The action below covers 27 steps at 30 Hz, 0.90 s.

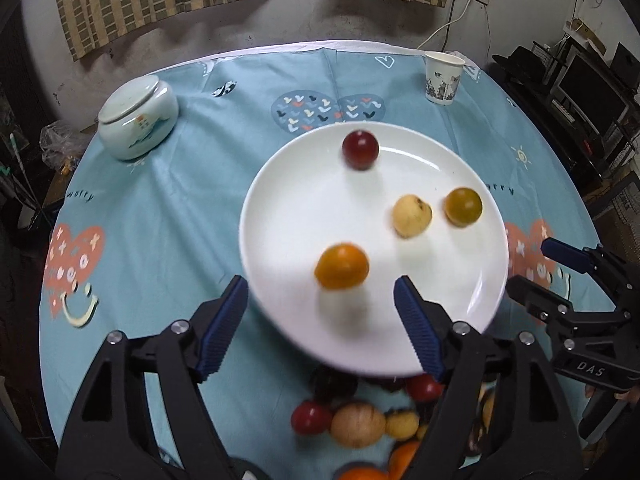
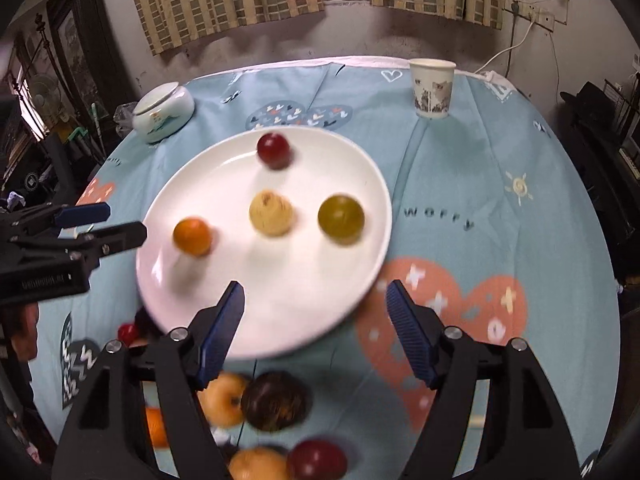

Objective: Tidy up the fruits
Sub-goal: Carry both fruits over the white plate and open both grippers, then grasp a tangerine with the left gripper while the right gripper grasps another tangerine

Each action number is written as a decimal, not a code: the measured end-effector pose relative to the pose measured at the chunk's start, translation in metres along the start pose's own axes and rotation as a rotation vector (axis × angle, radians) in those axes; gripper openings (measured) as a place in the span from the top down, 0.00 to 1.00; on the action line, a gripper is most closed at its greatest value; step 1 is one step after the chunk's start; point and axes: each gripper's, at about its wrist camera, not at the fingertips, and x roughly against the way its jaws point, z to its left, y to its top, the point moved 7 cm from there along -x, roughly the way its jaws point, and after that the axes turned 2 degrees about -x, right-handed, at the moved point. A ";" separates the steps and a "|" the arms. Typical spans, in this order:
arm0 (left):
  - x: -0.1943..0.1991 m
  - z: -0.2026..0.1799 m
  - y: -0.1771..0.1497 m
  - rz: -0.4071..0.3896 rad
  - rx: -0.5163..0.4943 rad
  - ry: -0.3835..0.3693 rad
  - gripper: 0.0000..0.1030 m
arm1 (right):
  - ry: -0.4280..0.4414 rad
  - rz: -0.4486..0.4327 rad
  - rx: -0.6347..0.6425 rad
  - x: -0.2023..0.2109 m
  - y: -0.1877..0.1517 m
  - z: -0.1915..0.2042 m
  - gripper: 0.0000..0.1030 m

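A white plate [image 1: 304,208] [image 2: 224,176] lies on the blue tablecloth and holds a red fruit [image 1: 360,149] [image 2: 273,150], a pale yellow fruit [image 1: 412,216] [image 2: 271,213], an olive-green fruit [image 1: 464,206] [image 2: 341,219] and an orange fruit [image 1: 342,266] [image 2: 192,236]. My left gripper [image 1: 320,284] [image 2: 124,222] is open over the plate's near-left rim. The blurred orange fruit sits just beyond its fingertips, untouched. My right gripper [image 2: 315,288] [image 1: 532,266] is open and empty over the near-right rim. Several loose fruits [image 1: 356,424] [image 2: 276,400] lie on the cloth under both grippers.
A lidded ceramic jar [image 1: 138,120] [image 2: 162,114] stands at the far left of the round table. A paper cup [image 1: 442,78] [image 2: 432,88] stands at the far right. A wall with curtains is behind, and furniture crowds both sides.
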 end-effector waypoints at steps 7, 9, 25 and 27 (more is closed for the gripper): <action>0.038 -0.003 -0.072 0.004 -0.087 -0.048 0.24 | 0.044 0.055 0.012 0.032 -0.075 0.010 0.28; 0.044 -0.007 -0.100 0.021 -0.129 -0.067 0.23 | 0.051 0.083 0.015 0.038 -0.098 0.012 0.28; 0.004 -0.035 -0.164 0.135 -0.190 -0.169 0.41 | 0.087 0.148 0.043 0.051 -0.139 0.047 0.28; 0.007 -0.036 -0.162 0.137 -0.179 -0.201 0.56 | 0.094 0.142 0.068 0.050 -0.134 0.058 0.28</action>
